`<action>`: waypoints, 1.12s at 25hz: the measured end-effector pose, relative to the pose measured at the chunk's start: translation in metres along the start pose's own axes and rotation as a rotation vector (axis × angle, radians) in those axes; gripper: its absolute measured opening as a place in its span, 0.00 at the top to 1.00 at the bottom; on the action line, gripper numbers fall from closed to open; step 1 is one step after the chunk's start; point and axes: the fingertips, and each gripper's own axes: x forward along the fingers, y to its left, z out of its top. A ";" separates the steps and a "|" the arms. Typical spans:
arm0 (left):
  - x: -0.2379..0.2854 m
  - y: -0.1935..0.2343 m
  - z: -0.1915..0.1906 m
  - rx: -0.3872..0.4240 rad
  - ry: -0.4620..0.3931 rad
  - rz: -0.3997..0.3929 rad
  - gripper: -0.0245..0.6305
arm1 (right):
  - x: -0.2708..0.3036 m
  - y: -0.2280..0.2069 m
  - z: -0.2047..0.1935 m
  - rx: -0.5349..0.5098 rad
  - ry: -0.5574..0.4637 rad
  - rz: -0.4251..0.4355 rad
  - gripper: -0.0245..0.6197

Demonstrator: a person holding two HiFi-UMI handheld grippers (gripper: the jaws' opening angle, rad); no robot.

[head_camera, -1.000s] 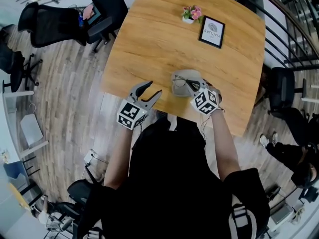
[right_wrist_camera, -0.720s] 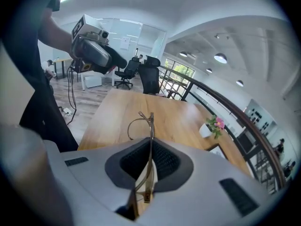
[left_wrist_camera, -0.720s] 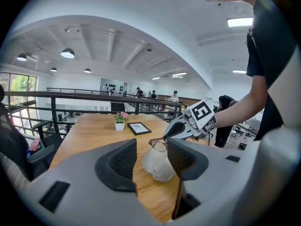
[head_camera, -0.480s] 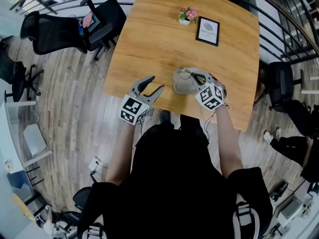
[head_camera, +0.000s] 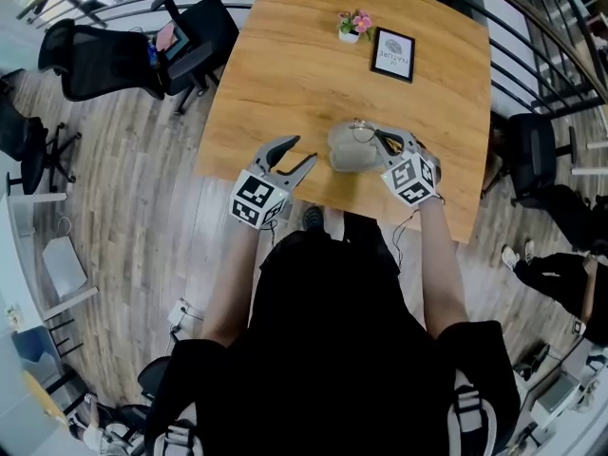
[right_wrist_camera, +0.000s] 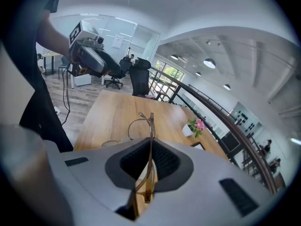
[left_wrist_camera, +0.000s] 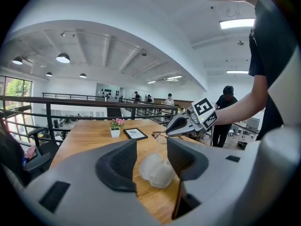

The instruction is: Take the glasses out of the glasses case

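Note:
The grey glasses case (head_camera: 347, 152) lies open on the wooden table (head_camera: 285, 65) near its front edge; in the left gripper view it shows as a pale open shell (left_wrist_camera: 157, 169). My right gripper (head_camera: 377, 141) is shut on a temple arm of the thin-framed glasses (right_wrist_camera: 150, 126) and holds them in the air just above and right of the case. The lenses point away from the jaws, and the glasses (left_wrist_camera: 160, 135) hang clear of the case. Left of the case my left gripper (head_camera: 293, 158) stands open, holding nothing.
A small potted flower (head_camera: 352, 24) and a black picture frame (head_camera: 392, 54) stand at the table's far side. Black office chairs (head_camera: 123, 50) sit left of the table, another chair (head_camera: 532, 164) to the right. A railing (head_camera: 560, 55) curves behind.
My right gripper has risen with the glasses, away from the case. The left gripper has lifted slightly and stays open.

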 end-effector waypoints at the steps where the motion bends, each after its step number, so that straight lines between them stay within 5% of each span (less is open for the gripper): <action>1: 0.000 0.000 -0.001 -0.003 -0.001 0.000 0.63 | -0.002 -0.001 -0.001 0.003 0.000 -0.005 0.93; 28: -0.005 -0.008 -0.001 0.011 0.003 0.001 0.63 | -0.024 -0.030 -0.006 0.052 -0.011 -0.092 0.93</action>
